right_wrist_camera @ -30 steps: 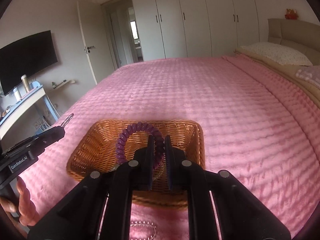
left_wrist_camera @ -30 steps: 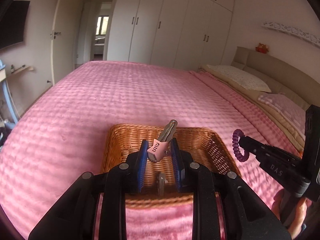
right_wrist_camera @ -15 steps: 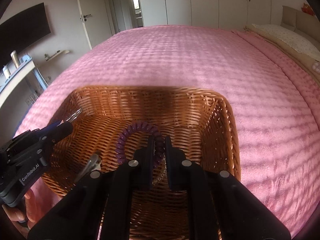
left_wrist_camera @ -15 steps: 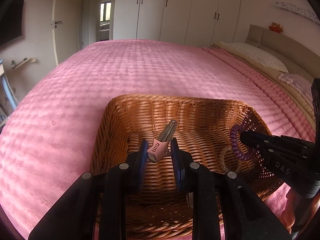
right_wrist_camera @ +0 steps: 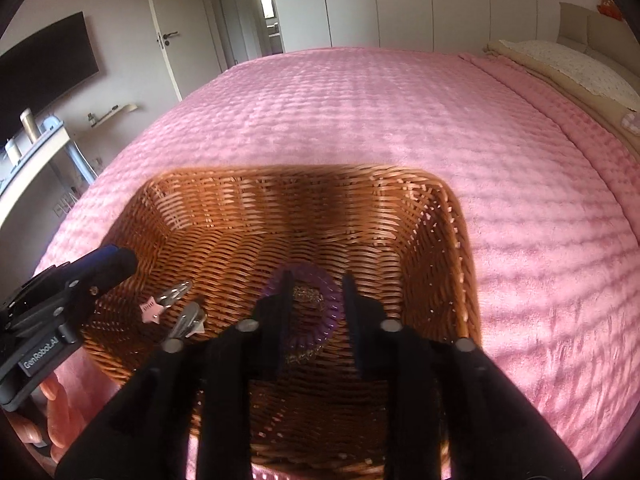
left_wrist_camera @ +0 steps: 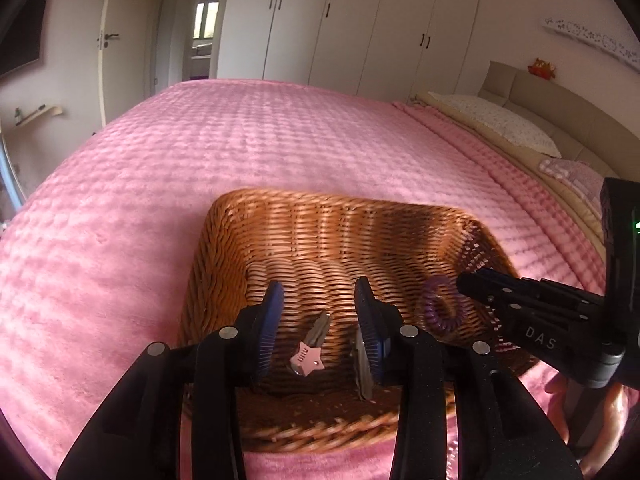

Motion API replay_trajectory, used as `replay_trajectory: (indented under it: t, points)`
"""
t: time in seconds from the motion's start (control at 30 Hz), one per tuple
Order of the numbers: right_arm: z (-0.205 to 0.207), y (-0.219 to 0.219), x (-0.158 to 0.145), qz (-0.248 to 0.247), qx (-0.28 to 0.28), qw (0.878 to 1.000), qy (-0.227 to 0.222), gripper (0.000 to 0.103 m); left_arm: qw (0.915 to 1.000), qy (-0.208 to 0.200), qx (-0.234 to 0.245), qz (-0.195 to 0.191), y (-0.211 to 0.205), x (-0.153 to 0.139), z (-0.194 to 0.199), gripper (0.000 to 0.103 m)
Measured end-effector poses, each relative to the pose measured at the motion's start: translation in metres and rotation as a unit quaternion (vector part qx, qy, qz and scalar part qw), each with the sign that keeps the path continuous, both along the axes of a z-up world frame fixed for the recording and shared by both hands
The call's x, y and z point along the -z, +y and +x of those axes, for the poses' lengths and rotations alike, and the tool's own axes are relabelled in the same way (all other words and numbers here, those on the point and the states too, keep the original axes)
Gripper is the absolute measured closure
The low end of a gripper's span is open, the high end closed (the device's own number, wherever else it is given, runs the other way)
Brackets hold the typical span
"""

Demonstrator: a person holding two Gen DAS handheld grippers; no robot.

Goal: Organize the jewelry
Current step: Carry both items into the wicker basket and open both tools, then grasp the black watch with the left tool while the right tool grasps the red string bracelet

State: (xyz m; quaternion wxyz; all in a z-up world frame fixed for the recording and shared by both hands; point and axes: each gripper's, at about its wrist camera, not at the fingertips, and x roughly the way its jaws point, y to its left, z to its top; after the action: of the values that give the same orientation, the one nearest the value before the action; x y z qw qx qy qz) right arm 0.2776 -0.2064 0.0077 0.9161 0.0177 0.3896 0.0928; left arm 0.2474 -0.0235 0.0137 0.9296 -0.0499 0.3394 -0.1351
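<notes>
A brown wicker basket (left_wrist_camera: pixel 328 216) (right_wrist_camera: pixel 304 184) sits on the pink bed. My left gripper (left_wrist_camera: pixel 318 296) is open above it. The pink star hair clip (left_wrist_camera: pixel 310 346) (right_wrist_camera: pixel 160 306) lies loose on the basket floor below the jaws. A second silver clip (left_wrist_camera: pixel 362 364) (right_wrist_camera: pixel 188 322) lies beside it. My right gripper (right_wrist_camera: pixel 316 284) (left_wrist_camera: pixel 472 284) is open over the basket's right side. The purple spiral hair tie (left_wrist_camera: pixel 440 312) (right_wrist_camera: pixel 320 320) lies on the basket floor below it, over a gold glittery piece (right_wrist_camera: pixel 308 294).
The pink bedspread (left_wrist_camera: pixel 240 140) spreads around the basket. Pillows (left_wrist_camera: pixel 500 124) and headboard are at the right. White wardrobes (left_wrist_camera: pixel 360 28) stand behind. A desk (right_wrist_camera: pixel 36 160) and a TV (right_wrist_camera: pixel 44 56) are at the left. A beaded piece shows at the near edge (left_wrist_camera: pixel 452 452).
Both grippers have opened. The pink star clip has dropped from the left jaws into the basket. The purple hair tie has dropped from the right jaws onto the basket floor.
</notes>
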Motion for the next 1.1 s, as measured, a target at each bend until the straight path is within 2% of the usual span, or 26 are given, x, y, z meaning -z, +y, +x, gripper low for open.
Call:
replay_trajectory:
  t: [0.17, 0.3, 0.47, 0.6, 0.7, 0.8, 0.87, 1.1]
  points:
    - [-0.033, -0.006, -0.023, 0.002, -0.009, 1.000, -0.023, 0.070, 0.9994, -0.031, 0.016, -0.008, 0.006, -0.031, -0.044, 0.066]
    - [-0.084, -0.016, -0.045, 0.018, -0.017, 0.998, -0.052, 0.070, 0.9980, -0.055, 0.032, -0.001, 0.015, -0.048, -0.096, 0.066]
    - [-0.145, -0.022, -0.053, 0.026, -0.021, 0.997, -0.075, 0.070, 0.9982, -0.050, 0.033, -0.011, 0.035, -0.050, -0.155, 0.066]
    - [-0.188, -0.019, -0.043, 0.005, -0.022, 0.996, -0.091, 0.070, 0.9984, -0.023, 0.029, -0.042, 0.048, -0.034, -0.190, 0.066]
    - [-0.207, -0.022, -0.026, 0.004, -0.021, 0.996, -0.084, 0.070, 0.9976, 0.003, 0.041, -0.056, 0.044, -0.014, -0.212, 0.067]
    - [-0.217, -0.026, -0.002, 0.004, -0.021, 0.998, -0.054, 0.071, 0.9964, 0.030, 0.059, -0.052, 0.030, 0.008, -0.223, 0.068]
    - [-0.217, -0.030, 0.014, 0.007, -0.022, 0.999, -0.033, 0.076, 0.9954, 0.047, 0.064, -0.053, 0.022, 0.023, -0.227, 0.068]
    - [-0.212, -0.026, 0.049, 0.008, -0.039, 0.999, 0.020, 0.078, 0.9881, 0.108, 0.076, -0.078, 0.009, 0.060, -0.212, 0.068]
